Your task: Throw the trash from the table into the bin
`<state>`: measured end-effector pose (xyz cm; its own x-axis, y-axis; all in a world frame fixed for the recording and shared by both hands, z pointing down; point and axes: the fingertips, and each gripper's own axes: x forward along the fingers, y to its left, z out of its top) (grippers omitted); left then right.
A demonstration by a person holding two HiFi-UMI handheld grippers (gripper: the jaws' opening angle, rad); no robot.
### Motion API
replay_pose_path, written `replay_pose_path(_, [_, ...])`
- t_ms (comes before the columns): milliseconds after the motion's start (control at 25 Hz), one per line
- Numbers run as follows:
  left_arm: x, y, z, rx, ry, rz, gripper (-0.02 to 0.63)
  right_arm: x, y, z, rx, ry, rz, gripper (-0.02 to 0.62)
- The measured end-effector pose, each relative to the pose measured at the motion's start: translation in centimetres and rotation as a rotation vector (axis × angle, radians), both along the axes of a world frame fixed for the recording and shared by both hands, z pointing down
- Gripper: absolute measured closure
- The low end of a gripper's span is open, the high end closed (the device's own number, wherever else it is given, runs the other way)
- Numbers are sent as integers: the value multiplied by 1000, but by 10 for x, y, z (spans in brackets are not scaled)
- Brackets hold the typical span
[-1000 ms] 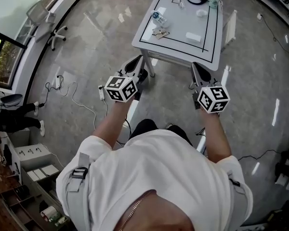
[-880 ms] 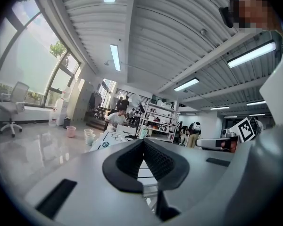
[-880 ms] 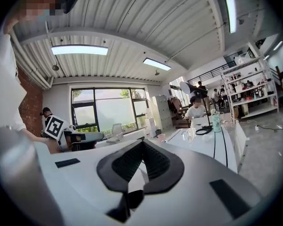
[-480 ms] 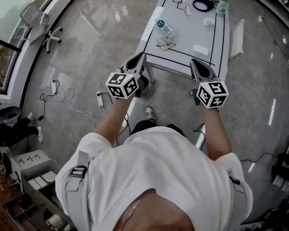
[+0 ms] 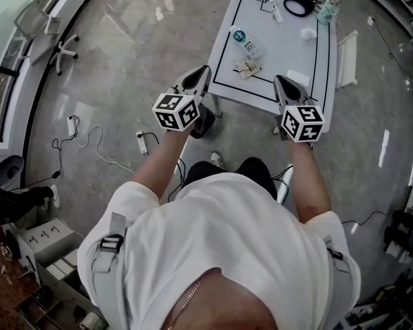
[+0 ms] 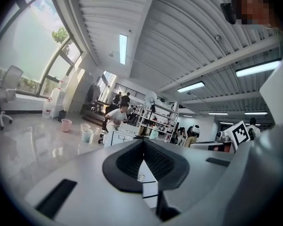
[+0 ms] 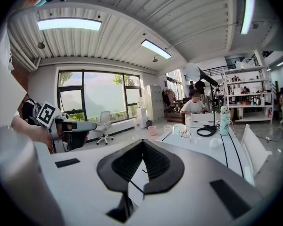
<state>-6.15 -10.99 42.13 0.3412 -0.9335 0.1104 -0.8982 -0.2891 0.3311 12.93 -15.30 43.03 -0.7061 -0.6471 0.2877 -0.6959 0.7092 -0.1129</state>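
The person holds the left gripper [image 5: 204, 70] and the right gripper [image 5: 279, 80] in front of the body, and both point toward the near edge of the white table [image 5: 286, 50]. The jaws of each gripper are pressed together and nothing is between them. The trash lies on the table. A plastic bottle [image 5: 245, 40] lies on its side near the left edge, a crumpled wrapper [image 5: 248, 67] is close to the near edge, and a white tissue ball [image 5: 307, 33] is near the right edge. A pink bucket [image 6: 66, 125] stands on the floor, apart from the table.
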Motion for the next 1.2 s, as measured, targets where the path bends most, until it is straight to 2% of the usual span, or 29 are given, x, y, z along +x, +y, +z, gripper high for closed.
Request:
replay_pose_path(240, [-16, -28, 14, -31, 5, -22, 595, -25, -39, 18, -18, 70, -58, 596])
replay_pose_path(640, [-40, -86, 42, -102, -12, -94, 595, -66, -123, 74, -93, 212, -203, 371])
replay_pose_path(920, [-52, -110, 65, -156, -7, -132, 595, -92, -167, 123, -167, 349, -286, 297])
replay_pose_path(1200, [-71, -113, 84, -204, -2, -197, 595, -117, -200, 174, -248, 505, -359, 257])
